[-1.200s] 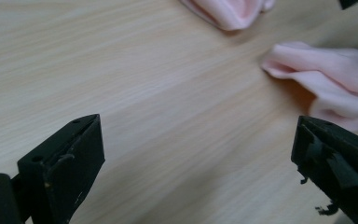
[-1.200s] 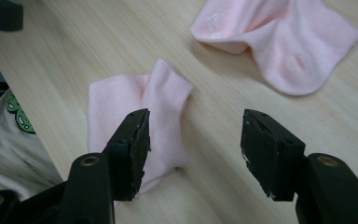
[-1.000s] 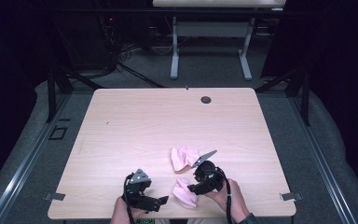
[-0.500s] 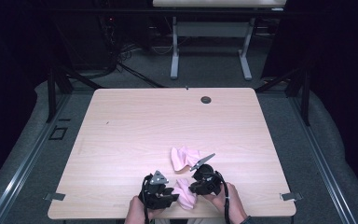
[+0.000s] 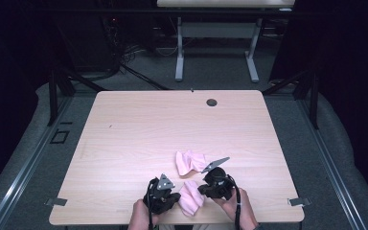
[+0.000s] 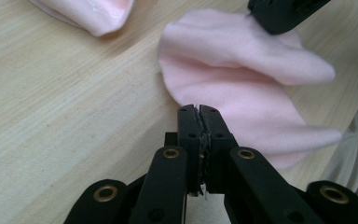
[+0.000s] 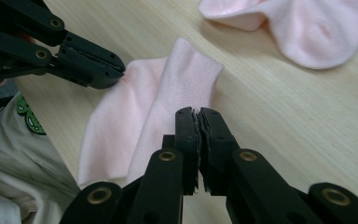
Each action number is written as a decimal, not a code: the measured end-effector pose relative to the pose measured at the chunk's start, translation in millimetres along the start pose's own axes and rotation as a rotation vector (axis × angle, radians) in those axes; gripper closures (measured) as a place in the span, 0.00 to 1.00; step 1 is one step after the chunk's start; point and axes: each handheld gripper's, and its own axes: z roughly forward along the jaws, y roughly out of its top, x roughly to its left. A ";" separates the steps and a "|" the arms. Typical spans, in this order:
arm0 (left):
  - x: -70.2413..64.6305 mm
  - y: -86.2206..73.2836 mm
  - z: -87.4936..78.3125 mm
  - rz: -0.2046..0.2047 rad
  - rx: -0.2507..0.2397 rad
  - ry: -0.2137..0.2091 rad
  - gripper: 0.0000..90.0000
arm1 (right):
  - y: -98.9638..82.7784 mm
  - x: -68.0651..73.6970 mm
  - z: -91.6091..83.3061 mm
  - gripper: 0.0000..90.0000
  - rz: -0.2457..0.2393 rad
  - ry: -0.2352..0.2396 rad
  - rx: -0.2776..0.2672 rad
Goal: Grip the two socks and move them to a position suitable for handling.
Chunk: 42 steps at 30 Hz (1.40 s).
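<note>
A: Left to right, quick. Left tongs (image 5: 163,198) are sitting at the near edge of the desk (image 5: 124,139), at the left edge of the near pink sock (image 5: 191,197). The jaws have just been closing, and in the left gripper view they're now pinching that sock's edge (image 6: 242,88).

B: And a second ago?

A: They were standing wider and further left; they've been sliding right onto the fabric.

B: Right side?

A: Right tongs (image 5: 210,187) are clamping the same sock from its right edge, jaws shut on a fold in the right gripper view (image 7: 168,98). They've been closing too, hand barely shifting.

B: Other sock?

A: Second pink sock (image 5: 189,162) is lying loose just beyond, untouched.

B: Meaning?

A: Probably both ends are secured now, so lifting or straightening the near sock is looking like the next step.
</note>
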 end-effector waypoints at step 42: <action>-0.6 5.9 -1.5 0.036 0.143 0.112 0.73 | -25.8 -19.7 7.6 0.78 0.069 -0.172 0.012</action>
